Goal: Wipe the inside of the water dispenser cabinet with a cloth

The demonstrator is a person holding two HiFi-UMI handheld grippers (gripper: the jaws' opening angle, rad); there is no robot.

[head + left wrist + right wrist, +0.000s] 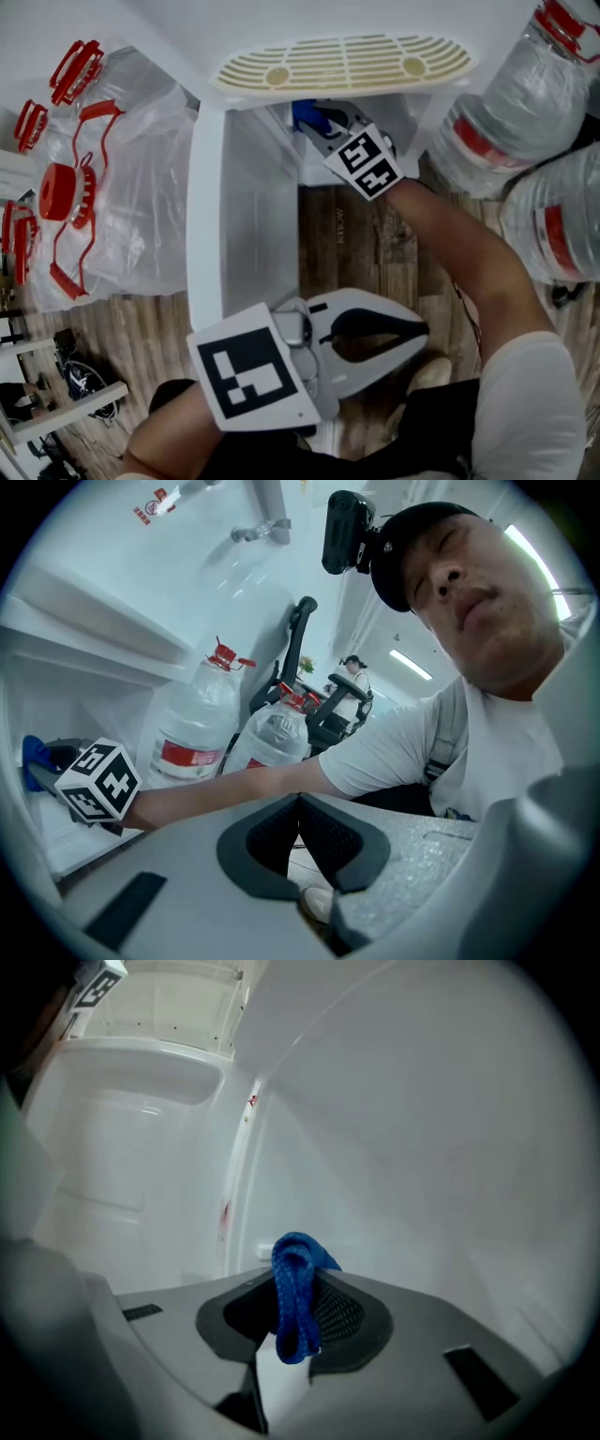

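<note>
Our right hand-held gripper (292,1290) is clenched on a blue cloth (296,1265). A folded bunch of the cloth is pinched between the pads and stands up past the tips. In the head view, this hand-held gripper (317,124) reaches at arm's length into the far opening of the white water dispenser cabinet (412,122). The cloth (304,113) is just inside, towards the left of the opening. We cannot tell whether it touches a wall. Plain white inner walls of the cabinet (422,1147) fill the right gripper view.

Our left hand-held gripper (423,328) hangs near us, well apart from the opening. Seen from its own camera, the left hand-held gripper (299,801) has its jaws closed tip to tip with nothing between them.

The cabinet's door (246,216) stands open on the left and runs from the opening towards us. A cream slotted drip grille (342,64) sits above the opening. Large water bottles (525,103) with red labels crowd the right side. Clear bags (141,159) holding red-handled pieces lie on the left. Wooden floor (375,244) shows between door and bottles.
</note>
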